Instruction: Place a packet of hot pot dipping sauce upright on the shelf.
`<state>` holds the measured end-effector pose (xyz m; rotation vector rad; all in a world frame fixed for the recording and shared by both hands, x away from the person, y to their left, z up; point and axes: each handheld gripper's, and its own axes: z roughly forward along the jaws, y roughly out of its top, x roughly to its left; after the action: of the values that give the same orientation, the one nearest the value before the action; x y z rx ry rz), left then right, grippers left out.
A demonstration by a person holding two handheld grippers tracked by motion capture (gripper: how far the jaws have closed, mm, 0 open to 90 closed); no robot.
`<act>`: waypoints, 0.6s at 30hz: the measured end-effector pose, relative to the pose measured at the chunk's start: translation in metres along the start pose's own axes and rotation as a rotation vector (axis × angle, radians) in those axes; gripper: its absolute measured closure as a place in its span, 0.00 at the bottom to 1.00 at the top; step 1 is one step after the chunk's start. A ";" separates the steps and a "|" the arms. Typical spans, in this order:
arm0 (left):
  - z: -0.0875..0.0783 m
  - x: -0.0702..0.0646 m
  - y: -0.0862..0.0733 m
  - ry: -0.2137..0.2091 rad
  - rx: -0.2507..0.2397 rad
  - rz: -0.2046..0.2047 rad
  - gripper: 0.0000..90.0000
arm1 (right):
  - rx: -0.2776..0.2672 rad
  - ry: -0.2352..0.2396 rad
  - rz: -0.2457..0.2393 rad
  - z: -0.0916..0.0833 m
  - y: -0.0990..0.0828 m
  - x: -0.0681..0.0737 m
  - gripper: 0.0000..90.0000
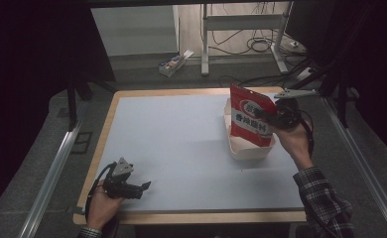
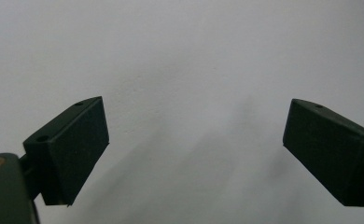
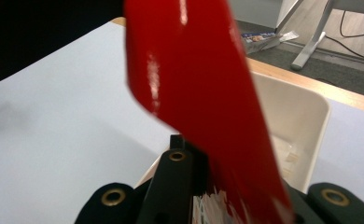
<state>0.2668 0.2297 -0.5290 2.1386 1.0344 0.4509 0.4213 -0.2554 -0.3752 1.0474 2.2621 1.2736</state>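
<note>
Right gripper clamped on red snack pouch, held upright over white tub at tabletop right side. Left gripper rests at near-left corner, jaws wide apart, nothing between.

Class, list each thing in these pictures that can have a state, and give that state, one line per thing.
Left gripper: open, empty, low over the table.
Right gripper: shut on the red packet.
Red packet: held upright over the white tub.
White tub: on the table, open-topped.
</note>
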 end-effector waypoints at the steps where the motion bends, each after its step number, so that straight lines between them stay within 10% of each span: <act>1: 0.000 0.000 0.000 0.000 0.000 -0.001 0.07 | 0.001 0.000 0.003 0.001 -0.001 0.000 0.99; 18: 0.001 0.000 0.000 -0.002 0.002 -0.002 0.07 | 0.012 0.008 0.028 0.009 -0.019 -0.009 0.99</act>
<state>0.2669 0.2290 -0.5295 2.1394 1.0358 0.4467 0.4249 -0.2631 -0.3965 1.0833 2.2712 1.2785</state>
